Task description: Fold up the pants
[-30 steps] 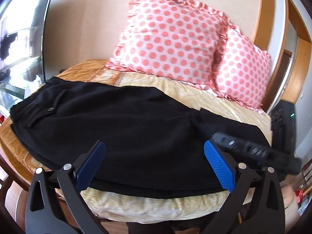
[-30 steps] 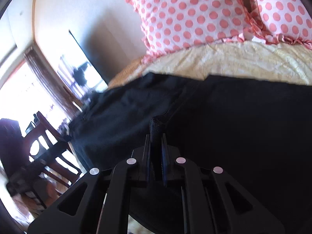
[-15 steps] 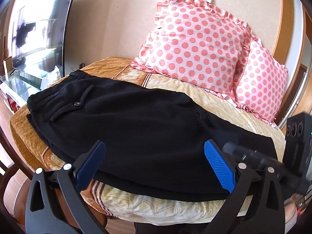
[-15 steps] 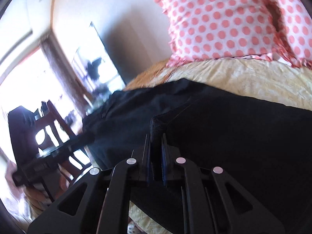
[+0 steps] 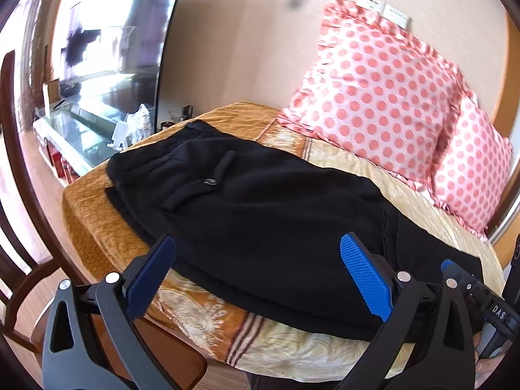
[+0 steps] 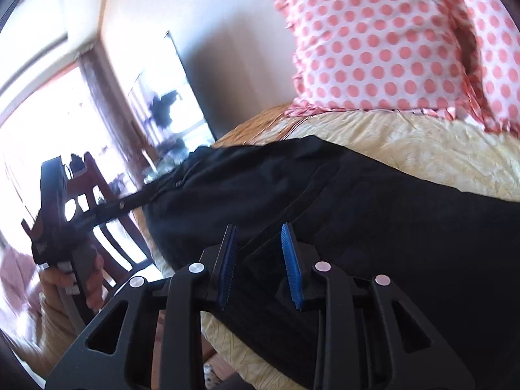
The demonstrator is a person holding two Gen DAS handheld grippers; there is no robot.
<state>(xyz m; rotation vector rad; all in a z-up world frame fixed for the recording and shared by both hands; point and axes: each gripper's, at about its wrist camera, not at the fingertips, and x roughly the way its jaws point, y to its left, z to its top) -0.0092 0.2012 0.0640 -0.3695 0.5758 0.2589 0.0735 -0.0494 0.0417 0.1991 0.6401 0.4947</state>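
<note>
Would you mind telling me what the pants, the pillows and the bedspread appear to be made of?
Pants: matte black woven cloth, perhaps cotton or a blend; no sheen, with a buttoned pocket flap.
Pillows: glossy satin-like fabric, judging by the shine on the ruffled edges, printed with pink dots.
Bedspread: patterned jacquard-like textile in gold and cream, slightly lustrous.

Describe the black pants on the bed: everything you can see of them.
The black pants look like soft, matte fabric, lying flat and folded lengthwise on the patterned bedspread, waistband toward the orange end. A flapped back pocket with a button faces up. Both the left gripper and the right gripper are open; neither clamps the cloth.
</note>
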